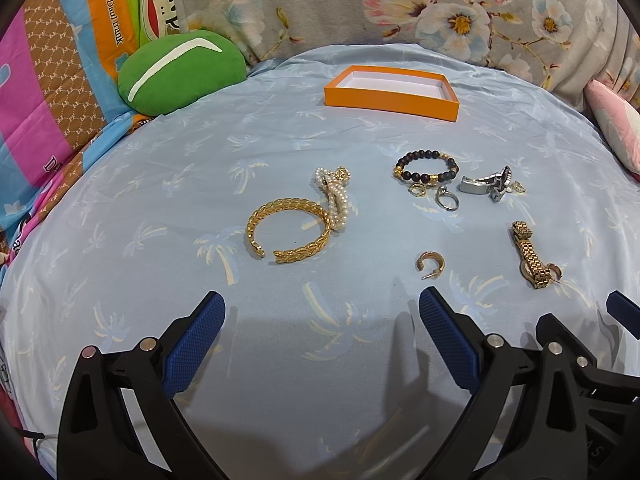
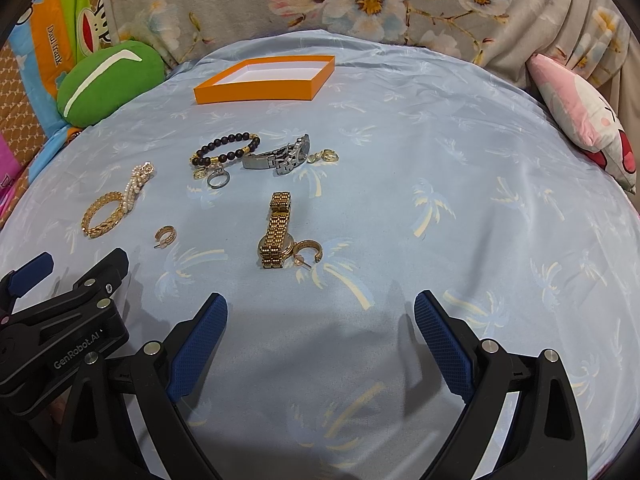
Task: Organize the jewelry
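Note:
Jewelry lies on a light blue sheet. A gold leaf bangle touches a pearl strand. Further right are a black bead bracelet, small rings, a silver watch, a gold watch and gold hoop earrings. An empty orange box stands at the back. My left gripper and right gripper are open and empty, near the front edge of the jewelry.
A green cushion sits at the back left by a colourful cartoon blanket. A floral grey fabric runs along the back. A pink plush pillow lies at the right.

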`<control>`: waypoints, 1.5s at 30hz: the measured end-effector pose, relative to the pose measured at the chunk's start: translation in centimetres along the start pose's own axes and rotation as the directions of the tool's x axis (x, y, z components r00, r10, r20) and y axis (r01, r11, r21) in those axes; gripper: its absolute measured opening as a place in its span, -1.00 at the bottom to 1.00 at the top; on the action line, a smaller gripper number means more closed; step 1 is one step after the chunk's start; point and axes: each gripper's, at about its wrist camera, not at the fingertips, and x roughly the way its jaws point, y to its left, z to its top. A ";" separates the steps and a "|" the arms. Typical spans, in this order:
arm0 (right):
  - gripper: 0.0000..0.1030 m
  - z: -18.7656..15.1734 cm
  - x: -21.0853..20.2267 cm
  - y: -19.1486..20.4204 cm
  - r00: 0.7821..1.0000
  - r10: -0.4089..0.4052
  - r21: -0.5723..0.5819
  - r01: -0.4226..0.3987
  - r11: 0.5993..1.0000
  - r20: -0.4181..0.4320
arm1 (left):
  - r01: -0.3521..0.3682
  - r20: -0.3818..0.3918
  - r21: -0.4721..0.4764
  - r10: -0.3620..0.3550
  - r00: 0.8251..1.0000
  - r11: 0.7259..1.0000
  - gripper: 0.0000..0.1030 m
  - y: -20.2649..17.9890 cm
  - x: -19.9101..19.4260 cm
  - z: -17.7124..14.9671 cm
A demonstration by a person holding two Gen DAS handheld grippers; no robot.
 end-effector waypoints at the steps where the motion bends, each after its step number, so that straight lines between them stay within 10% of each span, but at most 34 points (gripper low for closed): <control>1: 0.80 0.0 0.0 0.0 1.000 0.000 0.000 0.000 1.000 0.000 | 0.001 0.001 -0.002 -0.001 1.000 1.000 0.85 0.0 0.0 0.0; 13: 0.76 1.2 -0.1 0.4 0.999 0.031 -0.004 -0.031 1.000 0.027 | 0.064 -0.019 -0.066 -0.065 0.998 0.996 0.86 0.5 -0.3 0.1; 28: -0.09 5.3 4.6 2.0 0.996 0.049 -0.036 -0.052 0.998 -0.080 | 0.091 -0.025 -0.087 -0.094 0.995 0.992 0.86 5.7 1.5 2.3; 33: -0.77 5.7 4.7 2.7 0.997 0.032 -0.072 -0.037 0.997 -0.066 | 0.082 -0.037 -0.019 -0.083 0.996 0.996 0.86 4.5 2.7 3.1; 39: -0.79 5.7 4.7 2.6 0.997 0.048 -0.059 -0.052 0.997 -0.067 | 0.057 -0.107 0.010 -0.056 0.993 0.998 0.83 3.9 5.0 3.9; 45: -0.79 5.8 4.4 2.3 0.996 0.069 -0.045 -0.072 0.996 -0.063 | 0.090 -0.114 0.020 -0.087 0.990 0.996 0.41 3.6 5.6 4.2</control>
